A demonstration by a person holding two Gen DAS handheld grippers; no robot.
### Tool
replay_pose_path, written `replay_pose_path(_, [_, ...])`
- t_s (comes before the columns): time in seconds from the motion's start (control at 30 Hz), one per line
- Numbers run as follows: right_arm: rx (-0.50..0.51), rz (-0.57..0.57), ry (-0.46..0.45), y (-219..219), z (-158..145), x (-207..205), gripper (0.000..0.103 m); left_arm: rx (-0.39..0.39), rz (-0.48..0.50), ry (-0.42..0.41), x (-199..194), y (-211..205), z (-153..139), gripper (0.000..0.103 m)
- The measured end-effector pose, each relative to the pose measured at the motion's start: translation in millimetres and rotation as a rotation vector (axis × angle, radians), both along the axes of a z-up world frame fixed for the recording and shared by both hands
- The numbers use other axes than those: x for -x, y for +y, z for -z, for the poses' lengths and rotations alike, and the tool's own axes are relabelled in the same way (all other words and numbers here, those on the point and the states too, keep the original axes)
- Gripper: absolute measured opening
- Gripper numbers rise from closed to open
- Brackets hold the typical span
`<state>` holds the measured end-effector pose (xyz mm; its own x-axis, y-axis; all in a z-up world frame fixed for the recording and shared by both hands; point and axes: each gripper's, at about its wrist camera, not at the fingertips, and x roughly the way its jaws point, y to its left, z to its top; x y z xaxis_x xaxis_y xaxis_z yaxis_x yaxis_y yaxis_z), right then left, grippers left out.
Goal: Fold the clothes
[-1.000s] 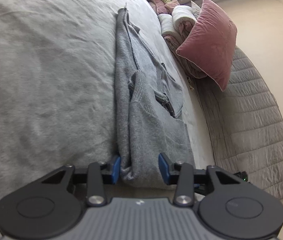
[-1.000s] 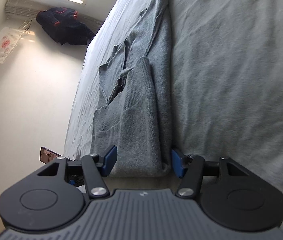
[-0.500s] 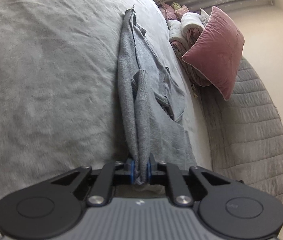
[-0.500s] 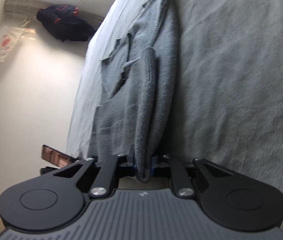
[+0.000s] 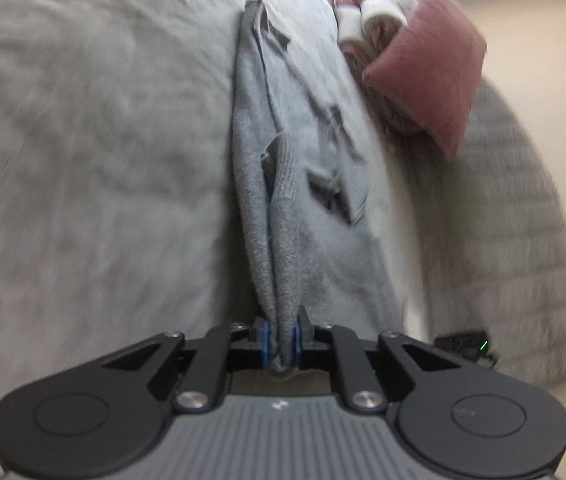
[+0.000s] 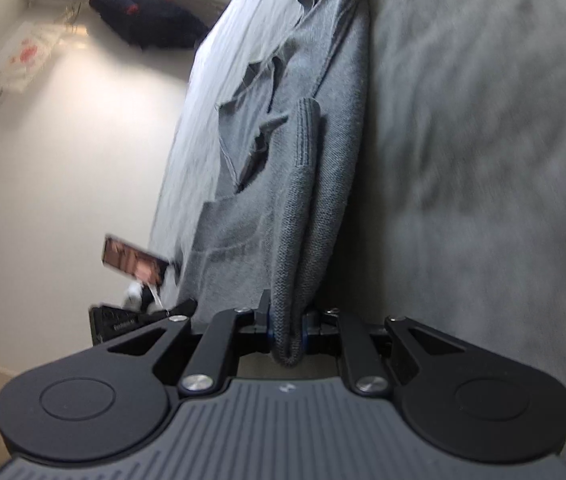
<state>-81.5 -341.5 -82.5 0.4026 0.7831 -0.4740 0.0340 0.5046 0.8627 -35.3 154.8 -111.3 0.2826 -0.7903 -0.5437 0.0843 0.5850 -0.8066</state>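
A grey knitted sweater [image 5: 279, 184] lies folded lengthwise on a grey bed cover [image 5: 83, 168]. My left gripper [image 5: 281, 338] is shut on one end of it, the knit bunched between the blue pads. In the right wrist view the same sweater [image 6: 303, 168] stretches away from me, and my right gripper [image 6: 287, 330] is shut on its other end, a fold of fabric hanging below the pads. Both ends are lifted off the bed cover [image 6: 483, 160]. A ribbed cuff lies on top of the sweater's middle.
A pink cushion [image 5: 431, 60] and rolled bedding [image 5: 363, 20] sit at the head of the bed, next to a quilted grey headboard [image 5: 503, 240]. A dark garment [image 6: 147, 12] hangs by the window. A phone [image 6: 135, 260] on a stand is beside the bed.
Both grippers went from open around the sweater's ends to shut on them. They have since lifted, so the sweater now hangs taut between them. The views are blurred by motion.
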Motion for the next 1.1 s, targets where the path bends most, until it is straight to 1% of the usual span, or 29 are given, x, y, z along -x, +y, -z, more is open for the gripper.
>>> replay_pose_path(0.03, [0.008, -0.012, 0.006, 0, 1, 4, 0.014, -0.006, 0.022, -0.003, 1, -1, 3, 0.012])
replay_pose_path(0.17, [-0.002, -0.062, 0.007, -5, 6, 5, 0.019, 0.021, 0.090, -0.003, -6, 4, 4, 0.017])
replay_pose_path(0.27, [-0.015, -0.100, 0.005, -9, 8, 4, 0.029, 0.038, 0.166, 0.004, -13, 6, 3, 0.024])
replay_pose_path(0.3, [-0.015, -0.116, 0.002, -9, 9, 3, 0.031, 0.049, 0.177, 0.014, -16, 6, 4, 0.025])
replay_pose_path(0.33, [-0.016, -0.127, 0.001, -10, 9, 2, 0.030, 0.059, 0.177, 0.029, -19, 6, 7, 0.024])
replay_pose_path(0.4, [-0.028, -0.133, 0.008, -12, 11, 0, 0.030, 0.076, 0.172, 0.054, -24, 7, 12, 0.020])
replay_pose_path(0.43, [-0.034, -0.136, 0.012, -13, 12, 0, 0.030, 0.080, 0.172, 0.059, -23, 7, 14, 0.019])
replay_pose_path(0.47, [-0.038, -0.136, 0.015, -14, 12, -1, 0.030, 0.080, 0.173, 0.058, -23, 8, 15, 0.019])
replay_pose_path(0.5, [-0.040, -0.133, 0.019, -16, 13, 0, 0.026, 0.078, 0.174, 0.053, -22, 8, 15, 0.015])
replay_pose_path(0.53, [-0.043, -0.130, 0.022, -18, 14, 0, 0.020, 0.075, 0.175, 0.046, -19, 9, 15, 0.015])
replay_pose_path(0.67, [-0.050, -0.122, 0.020, -22, 15, 3, 0.017, 0.076, 0.177, 0.018, -13, 10, 12, 0.011])
replay_pose_path(0.77, [-0.074, -0.123, -0.011, -24, 10, 4, 0.016, 0.097, 0.178, -0.005, -12, 7, 8, 0.010])
replay_pose_path(0.83, [-0.103, -0.116, -0.039, -27, 6, 4, 0.016, 0.126, 0.176, -0.027, -11, 8, 5, 0.010])
replay_pose_path(0.93, [-0.139, -0.098, -0.086, -28, -3, 3, 0.016, 0.194, 0.152, -0.068, -12, 15, 0, 0.010])
replay_pose_path(1.03, [-0.172, -0.075, -0.126, -30, -12, -1, 0.016, 0.249, 0.113, -0.104, -15, 16, -10, 0.010])
replay_pose_path(1.1, [-0.184, -0.049, -0.147, -20, -19, -8, 0.016, 0.284, 0.086, -0.128, -18, 16, -16, 0.010])
